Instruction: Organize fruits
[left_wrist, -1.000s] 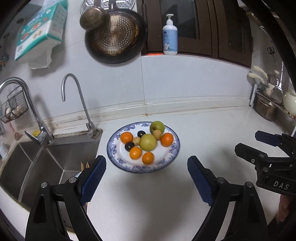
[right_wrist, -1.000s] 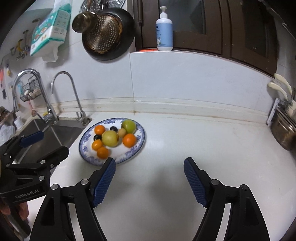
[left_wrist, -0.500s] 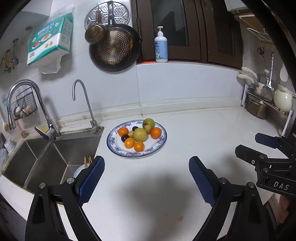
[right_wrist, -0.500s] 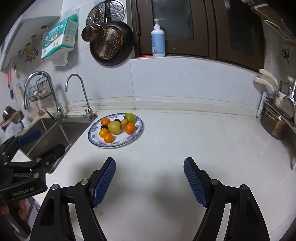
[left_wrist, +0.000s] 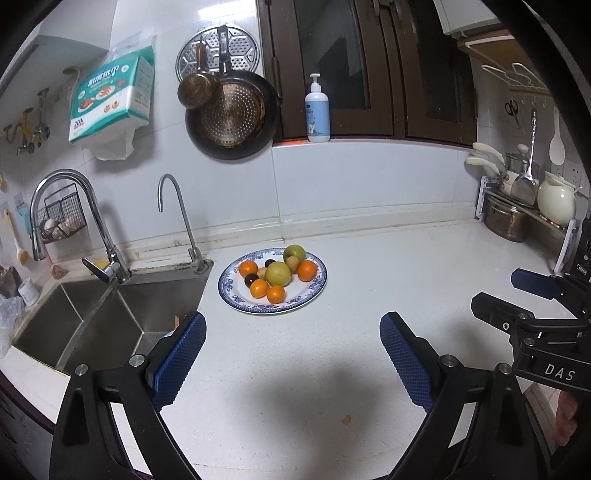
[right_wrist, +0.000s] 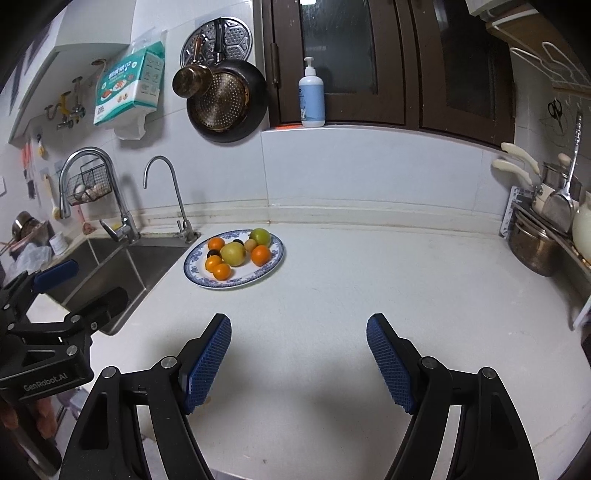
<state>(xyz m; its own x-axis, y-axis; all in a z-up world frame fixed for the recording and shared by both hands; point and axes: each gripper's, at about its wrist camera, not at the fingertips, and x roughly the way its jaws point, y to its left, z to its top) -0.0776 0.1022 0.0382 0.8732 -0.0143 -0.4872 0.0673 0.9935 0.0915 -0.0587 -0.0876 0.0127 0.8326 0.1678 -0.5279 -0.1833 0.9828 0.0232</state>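
A blue-patterned white plate (left_wrist: 317, 291) sits on the white counter beside the sink, also in the right wrist view (right_wrist: 275, 264). It holds several oranges (left_wrist: 307, 270), a yellow-green apple (left_wrist: 277, 273), a green apple (left_wrist: 294, 252), small dark fruits (left_wrist: 252, 280) and small tan fruits. My left gripper (left_wrist: 291, 343) is open and empty, well back from the plate. My right gripper (right_wrist: 299, 350) is open and empty, farther right and back. Each gripper shows in the other's view, the right one (left_wrist: 532, 295) and the left one (right_wrist: 66, 291).
A steel sink (left_wrist: 110, 325) with two taps (left_wrist: 177, 218) lies left of the plate. A pot and utensil rack (left_wrist: 509, 221) stands at the right wall. A pan (left_wrist: 231, 118) hangs on the wall; a soap bottle (left_wrist: 317, 110) stands on the ledge.
Both grippers have pulled back and up from the plate, which now looks smaller and farther away. Both stay open and empty. The fruit has not moved.
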